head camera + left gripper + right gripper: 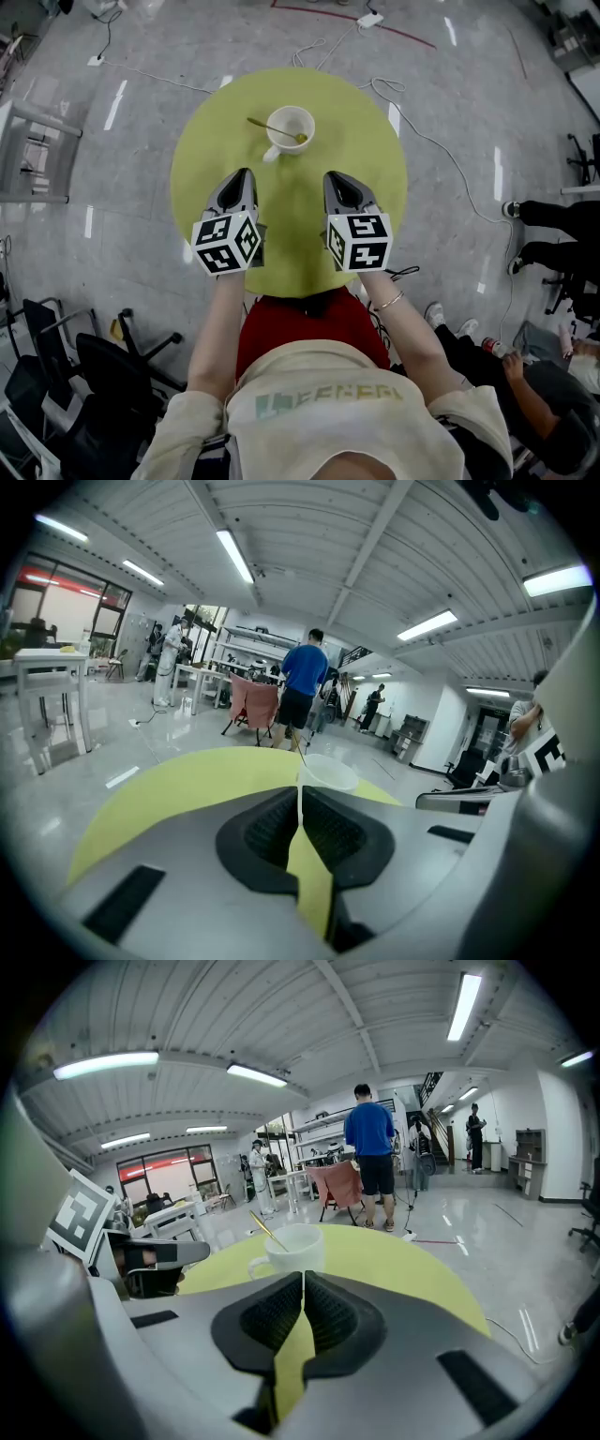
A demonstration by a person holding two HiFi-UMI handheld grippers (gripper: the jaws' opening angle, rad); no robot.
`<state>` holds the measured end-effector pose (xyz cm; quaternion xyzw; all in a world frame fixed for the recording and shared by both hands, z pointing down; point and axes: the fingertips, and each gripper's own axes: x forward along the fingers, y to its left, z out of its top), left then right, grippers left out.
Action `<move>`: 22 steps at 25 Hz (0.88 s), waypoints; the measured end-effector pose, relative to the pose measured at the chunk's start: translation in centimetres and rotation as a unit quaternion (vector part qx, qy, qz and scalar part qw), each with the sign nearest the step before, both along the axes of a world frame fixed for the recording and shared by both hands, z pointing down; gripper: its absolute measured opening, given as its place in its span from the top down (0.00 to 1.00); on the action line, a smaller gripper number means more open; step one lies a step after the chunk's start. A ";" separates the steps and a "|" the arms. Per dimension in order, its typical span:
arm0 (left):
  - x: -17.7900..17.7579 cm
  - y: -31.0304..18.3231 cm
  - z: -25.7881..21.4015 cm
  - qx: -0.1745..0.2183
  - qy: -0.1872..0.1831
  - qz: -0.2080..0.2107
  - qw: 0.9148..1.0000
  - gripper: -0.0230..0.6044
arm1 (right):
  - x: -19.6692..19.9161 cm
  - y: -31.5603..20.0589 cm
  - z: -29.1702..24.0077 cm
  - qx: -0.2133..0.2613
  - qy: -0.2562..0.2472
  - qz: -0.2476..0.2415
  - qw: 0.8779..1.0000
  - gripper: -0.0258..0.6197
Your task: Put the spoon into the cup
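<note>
A white cup [290,129] stands on the far half of the round yellow-green table [366,150], its handle toward me. A gold spoon [275,128] rests inside it, bowl in the cup and handle sticking out over the left rim. The cup [294,1248] and slanting spoon handle [268,1231] show ahead in the right gripper view; the cup [326,772] peeks over the jaws in the left gripper view. My left gripper [240,175] and right gripper [336,177] hover side by side nearer me, both shut and empty, jaw tips touching.
The table stands on a grey floor with cables [441,150] running behind and to the right. Black chairs [84,375] sit at lower left. A seated person's legs [548,220] are at the right edge. People stand far off in the hall [370,1152].
</note>
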<state>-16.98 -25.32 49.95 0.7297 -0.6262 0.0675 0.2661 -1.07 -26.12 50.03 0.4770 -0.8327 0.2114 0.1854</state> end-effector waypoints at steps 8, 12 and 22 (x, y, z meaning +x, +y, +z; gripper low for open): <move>0.8 2.8 -0.5 0.001 -0.016 0.011 1.000 0.92 | 1.1 2.7 -0.5 0.005 -0.006 0.006 1.000 0.90; 1.3 3.8 -1.0 0.002 -0.027 0.021 0.999 0.93 | 1.7 3.5 -1.0 0.009 -0.007 0.012 1.000 0.90; 1.5 6.1 -3.5 0.032 -0.023 0.023 0.999 0.93 | 2.1 5.0 -3.5 0.048 -0.021 0.024 0.998 0.90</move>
